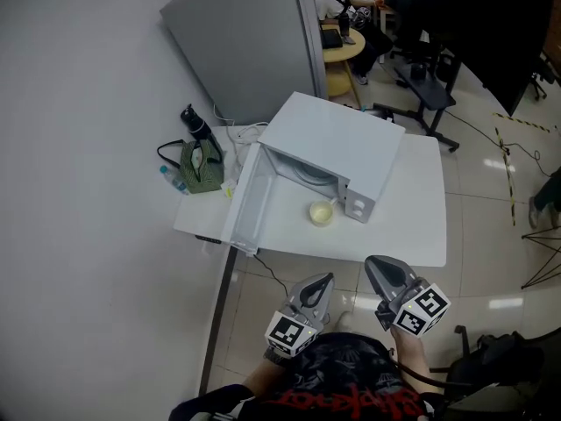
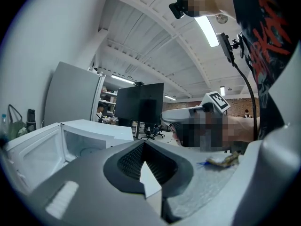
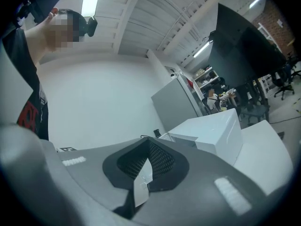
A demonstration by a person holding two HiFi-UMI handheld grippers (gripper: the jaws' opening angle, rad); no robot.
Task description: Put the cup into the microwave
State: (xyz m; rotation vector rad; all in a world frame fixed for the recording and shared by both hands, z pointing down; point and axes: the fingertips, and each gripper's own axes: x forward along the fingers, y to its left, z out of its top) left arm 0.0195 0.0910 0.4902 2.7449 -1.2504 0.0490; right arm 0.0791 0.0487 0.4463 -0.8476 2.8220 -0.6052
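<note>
A small pale yellow cup [image 1: 321, 212] stands on the white table [image 1: 412, 226], just in front of the white microwave [image 1: 337, 147]. The microwave's door [image 1: 245, 202] hangs open to the left, and the glass plate inside shows. Both grippers are held close to the person's body, off the table's near edge and well short of the cup. The left gripper [image 1: 320, 286] is shut and empty. The right gripper [image 1: 379, 268] is also shut with nothing in it. In the left gripper view the left gripper [image 2: 143, 145] faces the open microwave [image 2: 94, 131]. The right gripper [image 3: 149, 142] sees the microwave [image 3: 211, 131] from its side.
A green bag [image 1: 202, 165], a black bottle [image 1: 195, 123] and a water bottle [image 1: 172, 179] sit at the table's left end. A grey cabinet [image 1: 245, 42] stands behind it. An office chair [image 1: 429, 86] and a round table [image 1: 337, 46] stand beyond. A dark backpack [image 1: 504, 358] lies on the floor at the right.
</note>
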